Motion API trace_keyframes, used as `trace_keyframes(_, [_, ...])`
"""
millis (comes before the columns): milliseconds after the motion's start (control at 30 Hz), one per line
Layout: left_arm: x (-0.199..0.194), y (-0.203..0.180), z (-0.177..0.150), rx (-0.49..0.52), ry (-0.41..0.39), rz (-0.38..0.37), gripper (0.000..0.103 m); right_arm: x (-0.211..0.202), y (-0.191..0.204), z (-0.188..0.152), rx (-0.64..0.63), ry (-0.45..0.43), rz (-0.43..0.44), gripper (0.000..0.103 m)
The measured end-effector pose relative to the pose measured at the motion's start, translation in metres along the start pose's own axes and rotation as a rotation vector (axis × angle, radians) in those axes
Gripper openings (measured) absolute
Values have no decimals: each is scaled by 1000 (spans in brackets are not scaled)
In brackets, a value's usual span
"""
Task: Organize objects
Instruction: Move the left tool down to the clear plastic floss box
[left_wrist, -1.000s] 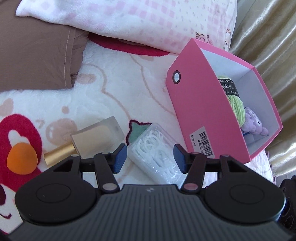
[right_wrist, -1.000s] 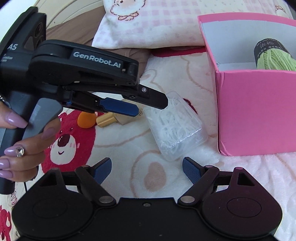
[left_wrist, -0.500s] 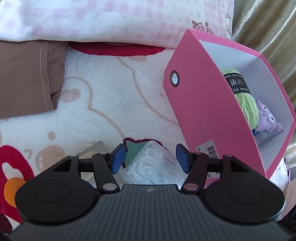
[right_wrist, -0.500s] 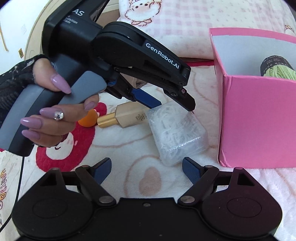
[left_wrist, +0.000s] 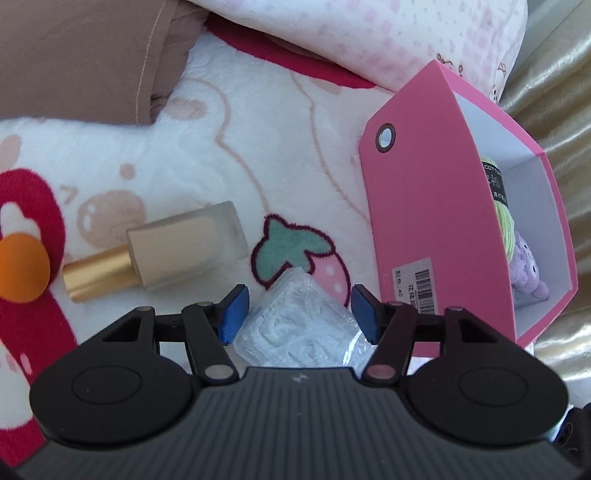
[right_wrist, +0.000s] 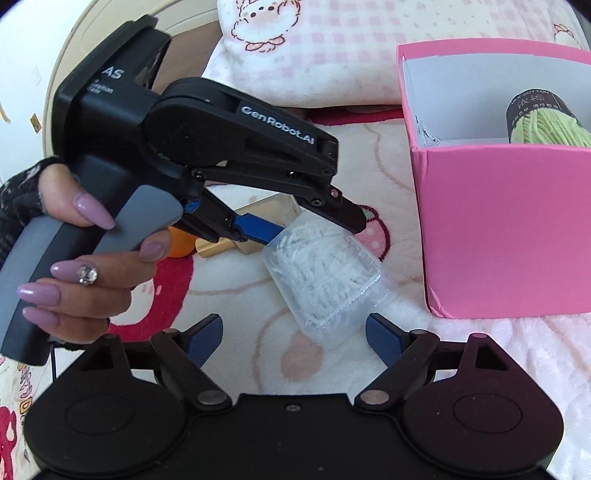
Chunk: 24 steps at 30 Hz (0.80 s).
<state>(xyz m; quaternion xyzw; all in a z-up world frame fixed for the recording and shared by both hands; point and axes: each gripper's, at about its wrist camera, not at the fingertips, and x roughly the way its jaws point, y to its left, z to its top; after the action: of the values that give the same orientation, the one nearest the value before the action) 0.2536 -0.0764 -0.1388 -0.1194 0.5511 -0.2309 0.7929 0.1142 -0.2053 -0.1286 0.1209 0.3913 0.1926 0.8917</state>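
— Where's the floss-pick box (left_wrist: 295, 325)?
— Between the left claw (left_wrist: 297, 308) pads, jaws narrow on it; its near end is hidden. Pink box (left_wrist: 432, 229) just right, bottle (left_wrist: 177, 251) left.
— Right claw (right_wrist: 293, 332)?
— Wide, holding nothing, blanket (right_wrist: 369, 173) ahead.

Between the fingers of your left gripper (left_wrist: 297, 308) sits the floss box (left_wrist: 295, 325), its far end sticking out toward your right gripper (right_wrist: 293, 332). Left of your left gripper lies the bottle (left_wrist: 159, 251) on the blanket (left_wrist: 258, 122), and further left the sponge (left_wrist: 22, 267). To its right stands the box (left_wrist: 436, 221), with the yarn (left_wrist: 504, 218) and a toy (left_wrist: 530, 269) inside.
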Motion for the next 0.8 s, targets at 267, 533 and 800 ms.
trace_keyframes(267, [-30, 7, -34, -54, -3, -42, 59, -7, 2, -5, -16, 12, -8, 89])
trace_keyframes(533, [-26, 35, -62, -285, -56, -126, 56, 0, 9, -17, -45, -16, -72, 89])
trace_keyframes(800, [-30, 51, -85, -436, -56, -209, 54, -21, -3, -13, 29, -19, -21, 76])
